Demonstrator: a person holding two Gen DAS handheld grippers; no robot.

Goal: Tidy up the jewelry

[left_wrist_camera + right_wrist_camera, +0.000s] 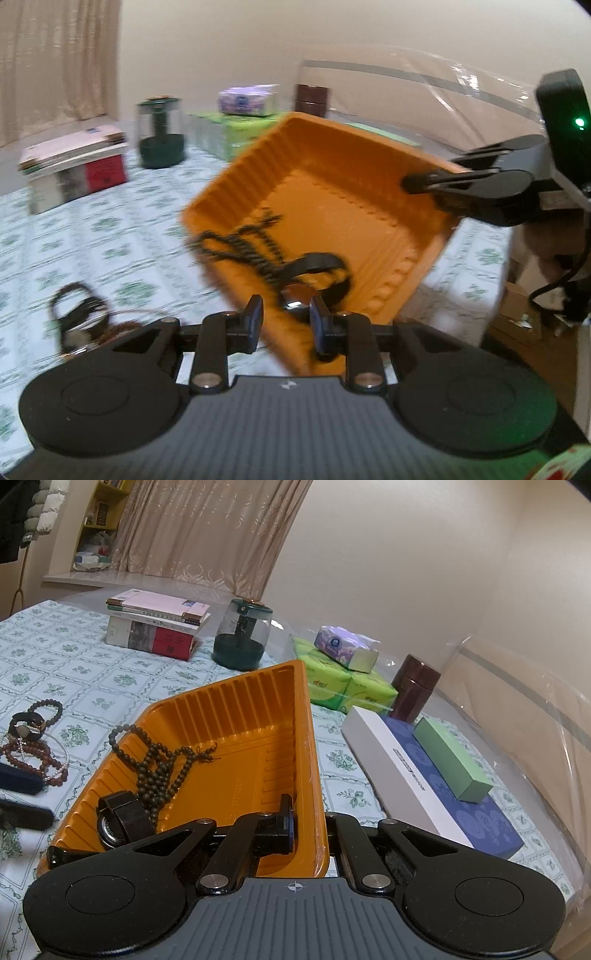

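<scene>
Landmark: orange tray [236, 746].
Right gripper [310, 834]: fingers clamping its near wall.
Left gripper [286, 314]: fingers parted, empty, over the watch [295, 299].
Remaining bracelets [33, 746]: lying left of the tray, nearer the left hand.

The whole left wrist view is smeared by motion: the dark bead strand [240, 245] in the orange tray [325, 155] reads only as streaks, and the tangle of bracelets [79, 317] on the patterned cloth is too blurred to count. In the right wrist view, the right gripper [310, 830] hides the tray's near corner, and its outer finger is out of sight behind the tray wall. The watch [118, 819] is half covered by its strap. Two dark blurred shapes [22, 797] at the left edge are cut off.
</scene>
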